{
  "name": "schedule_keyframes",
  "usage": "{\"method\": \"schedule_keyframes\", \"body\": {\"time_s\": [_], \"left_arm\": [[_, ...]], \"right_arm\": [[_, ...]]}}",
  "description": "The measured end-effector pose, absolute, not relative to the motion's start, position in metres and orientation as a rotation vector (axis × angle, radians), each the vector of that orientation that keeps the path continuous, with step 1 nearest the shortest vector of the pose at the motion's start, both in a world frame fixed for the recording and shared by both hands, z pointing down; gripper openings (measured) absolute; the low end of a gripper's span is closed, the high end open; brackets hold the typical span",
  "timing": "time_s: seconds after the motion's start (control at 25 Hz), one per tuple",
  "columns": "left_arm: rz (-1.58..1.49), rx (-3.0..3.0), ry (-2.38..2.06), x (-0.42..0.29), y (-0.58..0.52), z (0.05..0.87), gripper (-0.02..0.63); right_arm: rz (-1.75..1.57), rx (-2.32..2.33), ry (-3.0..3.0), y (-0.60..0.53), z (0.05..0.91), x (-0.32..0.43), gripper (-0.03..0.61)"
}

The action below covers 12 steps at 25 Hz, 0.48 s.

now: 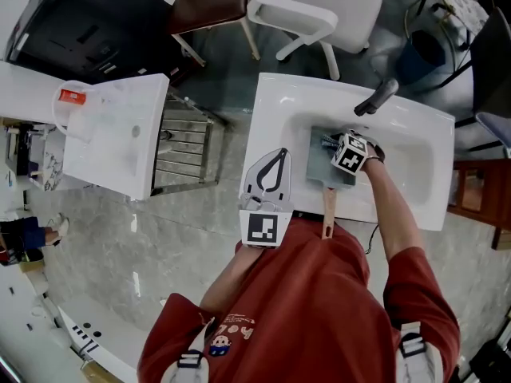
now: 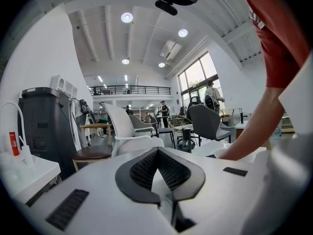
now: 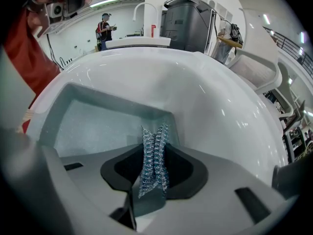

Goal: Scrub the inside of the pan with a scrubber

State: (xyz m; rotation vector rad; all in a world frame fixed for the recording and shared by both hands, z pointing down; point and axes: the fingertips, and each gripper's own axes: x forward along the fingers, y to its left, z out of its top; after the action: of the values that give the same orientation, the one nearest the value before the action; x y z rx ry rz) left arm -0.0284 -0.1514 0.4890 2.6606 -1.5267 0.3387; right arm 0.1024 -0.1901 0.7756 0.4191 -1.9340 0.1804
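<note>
Scrubber (image 3: 153, 155) clenched in my right gripper (image 1: 343, 152) jaws, down inside pan (image 1: 323, 166) in sink (image 1: 275, 106). Left gripper (image 1: 275, 170) jaws closed, empty, over sink's front rim. Best press flat, small circles, reach corners.

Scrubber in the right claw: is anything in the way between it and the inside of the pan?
No, nothing visible is in the way. The right claw is shut on the scrubber, and the pan lies with its bare inside right beyond it, down in the sink.
</note>
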Motion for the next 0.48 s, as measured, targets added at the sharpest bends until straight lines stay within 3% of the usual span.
{"method": "schedule_keyframes", "body": {"time_s": [0.48], "left_arm": [[0.264,2.675,-1.483,-0.014,-0.150,0.481,0.011]], "right_arm": [[0.319,0.360,-1.962,-0.178,0.697,0.115,0.143]]}}
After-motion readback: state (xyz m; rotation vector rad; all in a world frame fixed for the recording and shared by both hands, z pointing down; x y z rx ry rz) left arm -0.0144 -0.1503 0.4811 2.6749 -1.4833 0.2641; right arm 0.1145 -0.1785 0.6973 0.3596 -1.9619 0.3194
